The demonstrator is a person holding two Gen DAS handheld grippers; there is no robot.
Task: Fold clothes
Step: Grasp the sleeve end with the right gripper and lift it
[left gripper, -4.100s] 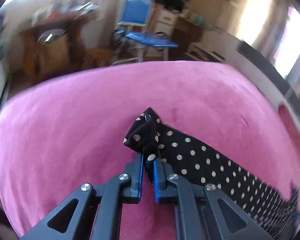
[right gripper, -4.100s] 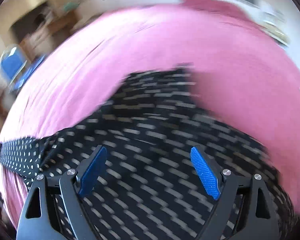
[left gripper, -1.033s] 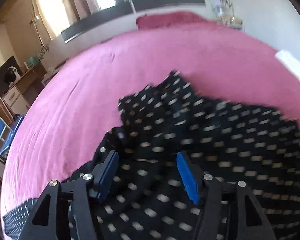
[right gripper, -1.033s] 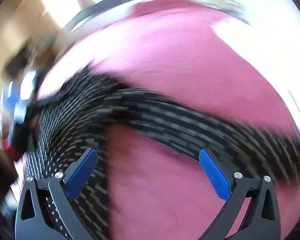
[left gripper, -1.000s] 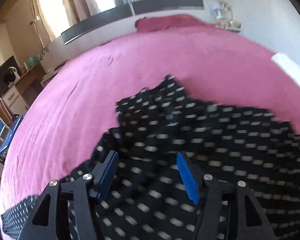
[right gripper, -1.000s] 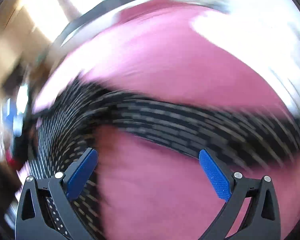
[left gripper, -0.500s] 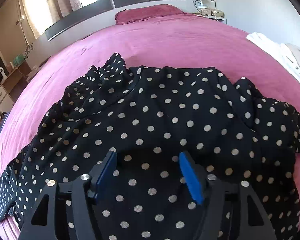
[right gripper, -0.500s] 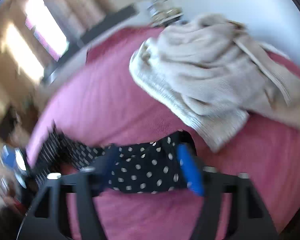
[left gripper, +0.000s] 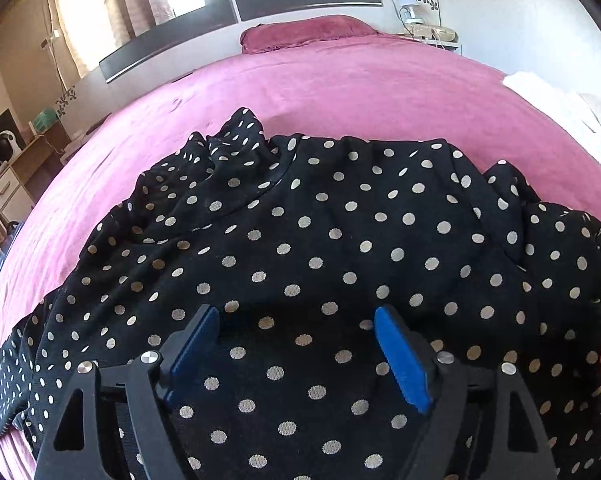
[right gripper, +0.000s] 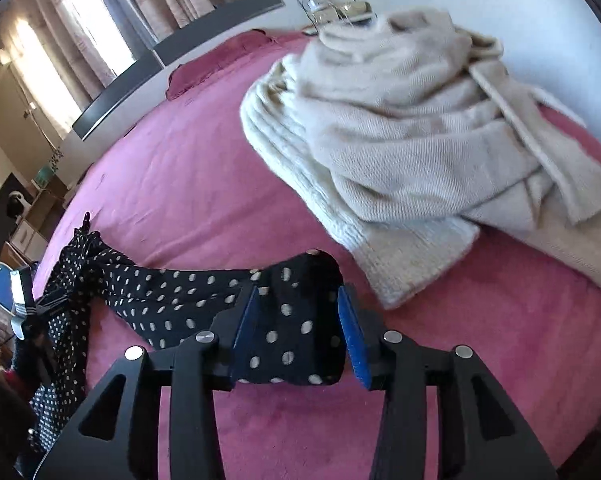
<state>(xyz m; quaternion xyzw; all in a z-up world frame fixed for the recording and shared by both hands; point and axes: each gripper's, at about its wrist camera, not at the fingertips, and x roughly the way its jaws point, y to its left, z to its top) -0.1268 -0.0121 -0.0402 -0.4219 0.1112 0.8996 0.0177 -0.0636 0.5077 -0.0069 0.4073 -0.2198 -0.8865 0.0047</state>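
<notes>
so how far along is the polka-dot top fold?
Done: the polka-dot top is spread on the pink bedspread, no fold made. In hand: right tongs straddle a sleeve end, jaws just reopening slightly; grip unclear. Left tongs open over the body, still widening. Left: all folds, plus the cream knit pile.

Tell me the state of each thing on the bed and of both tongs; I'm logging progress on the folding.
Polka-dot garment: spread on the bed, rumpled at its far left edge, not yet folded.
Sleeve end: stretched out, lying between the right tongs' pads.
Cream knitwear: heaped, unfolded.
Bedspread: mostly smooth.
Left tongs: open above the garment, just widening.
Right tongs: part open around the sleeve end; a grip cannot be told.
</notes>
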